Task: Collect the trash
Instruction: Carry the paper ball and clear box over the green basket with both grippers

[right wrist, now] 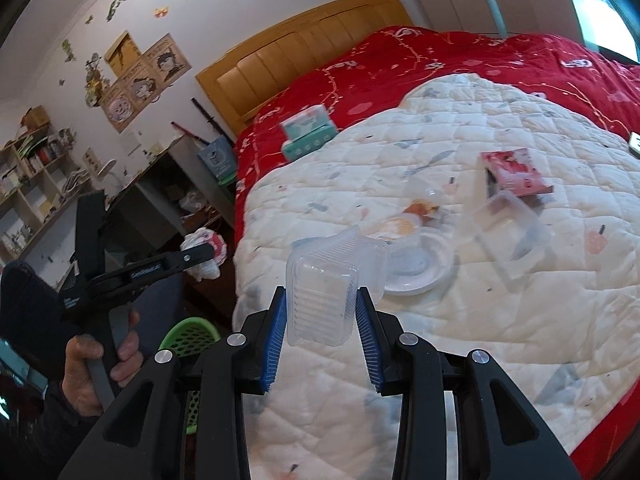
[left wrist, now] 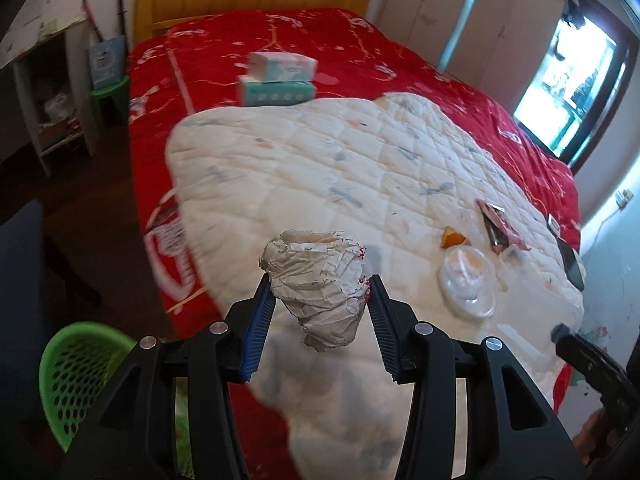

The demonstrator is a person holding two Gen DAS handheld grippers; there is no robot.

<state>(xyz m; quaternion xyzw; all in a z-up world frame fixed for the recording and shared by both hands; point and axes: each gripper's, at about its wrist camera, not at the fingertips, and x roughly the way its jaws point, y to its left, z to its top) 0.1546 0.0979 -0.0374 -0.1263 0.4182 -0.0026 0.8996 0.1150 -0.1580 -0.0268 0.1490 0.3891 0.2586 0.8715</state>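
Both grippers loaded above the quilt (left wrist: 320, 152)!
Left gripper (left wrist: 320, 292) clamps crumpled paper (left wrist: 316, 280); right gripper (right wrist: 322, 304) pinches a clear plastic box (right wrist: 324, 292), green basket (left wrist: 76, 372) below-left.

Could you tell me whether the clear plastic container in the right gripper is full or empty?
Empty, it seems: the clear plastic container, pinched in the right gripper, shows only the quilt through its walls.

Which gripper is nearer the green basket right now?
Left. The left gripper, clamped on the crumpled paper wad, hangs off the bed's edge near the green basket. The right gripper, holding the clear plastic container, is over the white quilt.
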